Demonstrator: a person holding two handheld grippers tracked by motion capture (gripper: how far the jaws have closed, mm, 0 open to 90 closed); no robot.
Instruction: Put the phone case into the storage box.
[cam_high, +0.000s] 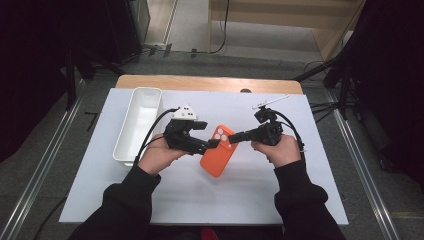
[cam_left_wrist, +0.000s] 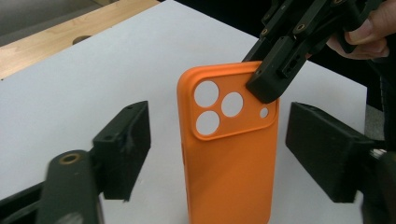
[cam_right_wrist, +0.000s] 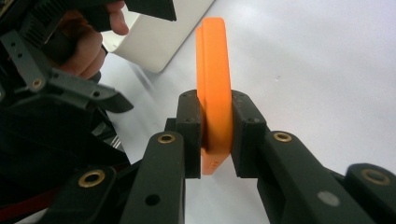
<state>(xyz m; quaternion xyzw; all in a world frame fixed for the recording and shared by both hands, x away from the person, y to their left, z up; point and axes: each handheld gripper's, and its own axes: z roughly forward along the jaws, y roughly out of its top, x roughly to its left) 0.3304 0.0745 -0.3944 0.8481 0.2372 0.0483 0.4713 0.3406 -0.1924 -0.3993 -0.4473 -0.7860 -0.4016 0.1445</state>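
An orange phone case (cam_high: 218, 152) with three round camera holes is held over the middle of the white sheet (cam_high: 280, 190). My right gripper (cam_high: 235, 136) is shut on its camera-end corner; in the right gripper view the gripper (cam_right_wrist: 215, 135) pinches the case (cam_right_wrist: 214, 60) edge-on between both pads. In the left gripper view the case (cam_left_wrist: 233, 177) stands upright, back side toward the camera. My left gripper (cam_left_wrist: 224, 154) is open, one jaw on either side of it and neither touching. The right gripper (cam_left_wrist: 275, 79) grips the case's top right corner there.
A long white tray (cam_high: 137, 125) stands at the sheet's left, just behind my left hand, and shows as the tray (cam_right_wrist: 163, 42) in the right gripper view. The wooden table edge (cam_high: 210, 82) runs along the back. A thin white strip (cam_high: 272, 101) lies at the back right.
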